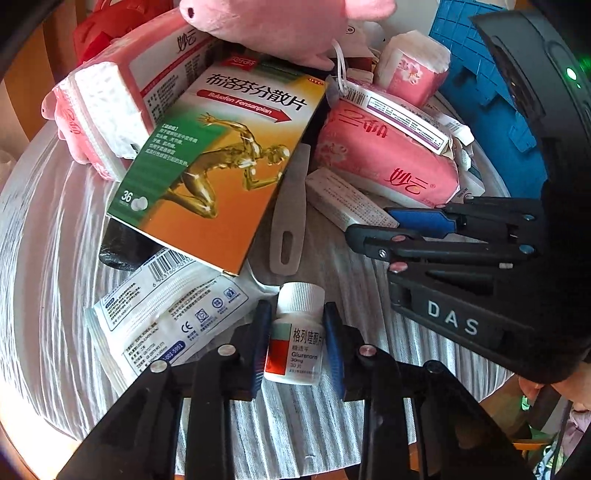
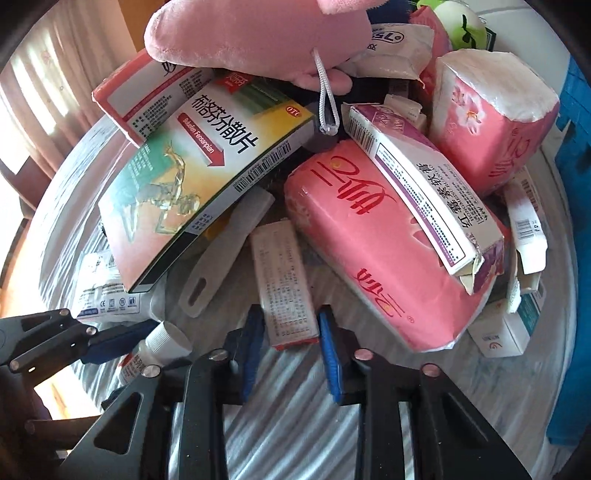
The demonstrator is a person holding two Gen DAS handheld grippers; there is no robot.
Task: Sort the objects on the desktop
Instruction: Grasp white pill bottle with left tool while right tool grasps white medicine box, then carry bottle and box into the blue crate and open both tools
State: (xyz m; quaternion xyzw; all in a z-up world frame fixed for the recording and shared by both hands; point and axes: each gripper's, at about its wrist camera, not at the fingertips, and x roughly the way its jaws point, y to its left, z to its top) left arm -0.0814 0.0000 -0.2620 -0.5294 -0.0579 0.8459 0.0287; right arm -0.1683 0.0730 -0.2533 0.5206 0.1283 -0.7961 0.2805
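A small white pill bottle [image 1: 295,336] with a red and green label stands between the blue pads of my left gripper [image 1: 297,345]; the pads sit close on both sides, around it. My right gripper [image 2: 290,343] is open around the near end of a thin white medicine box [image 2: 284,284] lying flat. The right gripper also shows in the left wrist view [image 1: 369,229] beside that box [image 1: 347,201]. The bottle's cap shows in the right wrist view [image 2: 166,341].
A pile covers the round striped table [image 1: 55,266]: a large orange-green ibuprofen box [image 1: 218,162], pink tissue packs [image 1: 384,155], a white-purple ointment box [image 2: 424,192], a pink plush [image 1: 273,22], a grey plastic spatula [image 1: 290,221], a white gauze packet [image 1: 166,317]. A blue crate [image 1: 480,96] stands right.
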